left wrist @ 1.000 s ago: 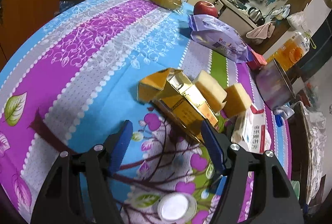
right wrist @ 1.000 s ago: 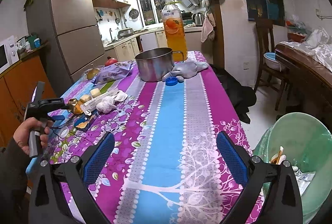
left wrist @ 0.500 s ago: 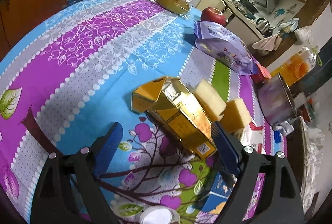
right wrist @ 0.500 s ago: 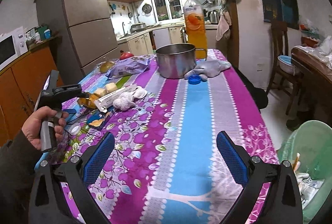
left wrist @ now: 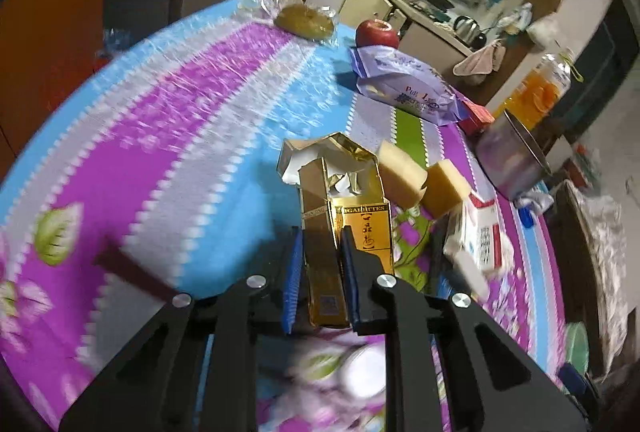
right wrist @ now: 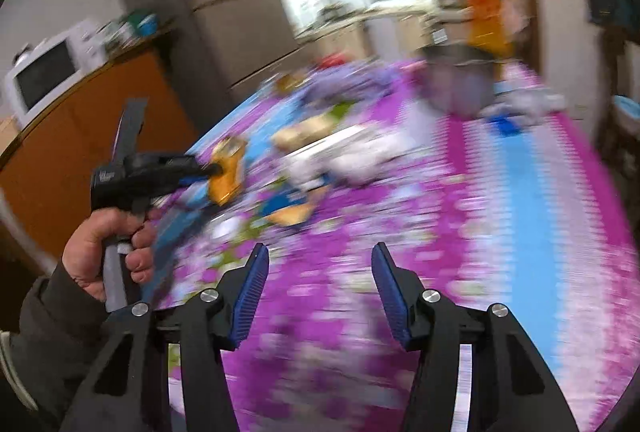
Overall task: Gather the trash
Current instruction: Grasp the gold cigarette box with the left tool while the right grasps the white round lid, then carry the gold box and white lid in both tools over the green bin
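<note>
While your left tongs [left wrist: 320,274] close on the open gold carton [left wrist: 344,216], lifted above the bench [left wrist: 168,152], your right tongs [right wrist: 316,292] hang half-open, closing on nothing.

Table [left wrist: 168,136], left wrist view:
- Open carton [left wrist: 340,216]: nearest, between the closing jaws of the left gripper [left wrist: 320,268].
- Two sponge blocks [left wrist: 424,180]: just right of the carton, side by side.
- Flat box [left wrist: 478,236]: right of the carton, in front of the blocks.
- Pot [left wrist: 512,160]: further right, behind the flat box.
- Bottle [left wrist: 540,92]: behind the pot.
- Snack bag [left wrist: 404,84]: behind the blocks.
- Apple [left wrist: 376,32]: behind the bag.
- Wrapped bun [left wrist: 306,20]: left of the apple, at the far edge.
</note>
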The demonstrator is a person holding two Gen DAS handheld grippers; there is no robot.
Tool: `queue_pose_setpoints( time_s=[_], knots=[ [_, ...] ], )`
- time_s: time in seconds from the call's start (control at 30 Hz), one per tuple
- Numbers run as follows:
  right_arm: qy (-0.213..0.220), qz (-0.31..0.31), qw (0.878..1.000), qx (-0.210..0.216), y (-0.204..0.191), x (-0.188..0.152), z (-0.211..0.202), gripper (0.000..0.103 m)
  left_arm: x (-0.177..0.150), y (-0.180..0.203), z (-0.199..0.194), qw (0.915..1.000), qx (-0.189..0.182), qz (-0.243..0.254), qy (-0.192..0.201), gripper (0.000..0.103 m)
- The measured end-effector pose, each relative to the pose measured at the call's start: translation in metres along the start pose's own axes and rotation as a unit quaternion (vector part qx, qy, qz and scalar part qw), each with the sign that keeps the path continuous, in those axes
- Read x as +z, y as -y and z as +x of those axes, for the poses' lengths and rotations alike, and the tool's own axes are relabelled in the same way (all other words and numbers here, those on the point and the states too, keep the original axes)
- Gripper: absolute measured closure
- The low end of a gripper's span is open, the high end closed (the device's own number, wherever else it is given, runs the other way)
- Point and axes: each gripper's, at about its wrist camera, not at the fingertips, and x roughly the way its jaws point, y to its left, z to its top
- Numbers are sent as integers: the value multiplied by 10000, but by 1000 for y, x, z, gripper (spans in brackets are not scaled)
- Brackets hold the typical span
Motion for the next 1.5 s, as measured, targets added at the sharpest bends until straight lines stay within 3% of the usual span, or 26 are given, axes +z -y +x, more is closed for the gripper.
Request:
queue_pose_setpoints(
  time_s=[0.07, 0.2, 0.57, 0.6, 0.63, 0.7, 0.87, 0.97, 1.1, 1.27, 1.5],
  knots=[
    [-296, -282, 9988, 284, -32, 2, 31, 45, -4, -5, -9, 9998, 60, 147, 71, 85],
    [-728, -723, 9941, 348, -77, 8, 81, 33, -9, -20, -13, 9995, 123, 279, 7, 85],
    [-1172, -1343, 9831, -409, -121, 29, 155, 32, -14, -31, -13, 9987, 211, 466, -6, 85],
    [-1163, -1372, 9826, -457, -120, 29, 156, 36, -14, -31, -12, 9987, 204, 470, -2, 85],
    [-1142, -1399, 9822, -508, -121, 29, 158, 48, -14, -31, -13, 9985, 223, 490, 14, 85],
    [-1042, -1407, 9824, -657, -120, 29, 158, 62, -15, -31, -13, 9984, 241, 511, 32, 85],
    [-809, -1315, 9858, -664, -117, 22, 145, 62, -18, -29, -18, 9975, 333, 598, 166, 85],
    [-418, -1223, 9887, -761, -117, 15, 119, 62, -24, -20, -29, 9957, 401, 748, 382, 85],
    [280, -1153, 9856, -1208, -113, 12, 73, 62, -39, 11, -53, 9884, 457, 1193, 820, 85],
    [1105, -1009, 9710, -1865, -101, 9, 6, 62, -64, 63, -83, 9748, 322, 1765, 1326, 85],
    [1760, -601, 9450, -2689, -67, -1, -78, 62, -95, 141, -111, 9538, -134, 2449, 1736, 85]
  ],
)
